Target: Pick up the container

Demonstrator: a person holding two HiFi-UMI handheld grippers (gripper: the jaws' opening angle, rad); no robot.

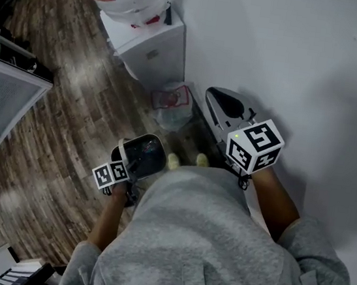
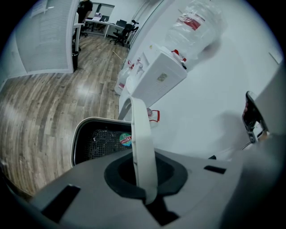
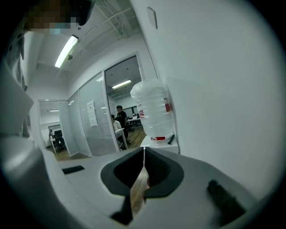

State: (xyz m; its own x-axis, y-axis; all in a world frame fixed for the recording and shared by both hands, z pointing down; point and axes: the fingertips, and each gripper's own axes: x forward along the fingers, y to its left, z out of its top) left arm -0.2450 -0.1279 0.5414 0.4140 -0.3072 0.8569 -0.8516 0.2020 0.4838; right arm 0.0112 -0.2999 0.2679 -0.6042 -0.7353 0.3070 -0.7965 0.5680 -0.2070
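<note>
Clearly the left gripper's [image 2: 144, 181] jaws are clenched on the white strap handle [image 2: 142, 134] of the dark mesh-lined container with a white rim [image 2: 96, 141], which seems to hang over the wood-plank floor [image 2: 40, 103]. Pickup looks nearly done; next comes a steady carry, the right gripper's [image 3: 143, 172] jaws pressed together on nothing

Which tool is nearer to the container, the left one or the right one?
Left. The left tool is shut on the container's white handle, so it touches the container. The right tool is apart from it, raised beside the white wall, shut on nothing.
</note>
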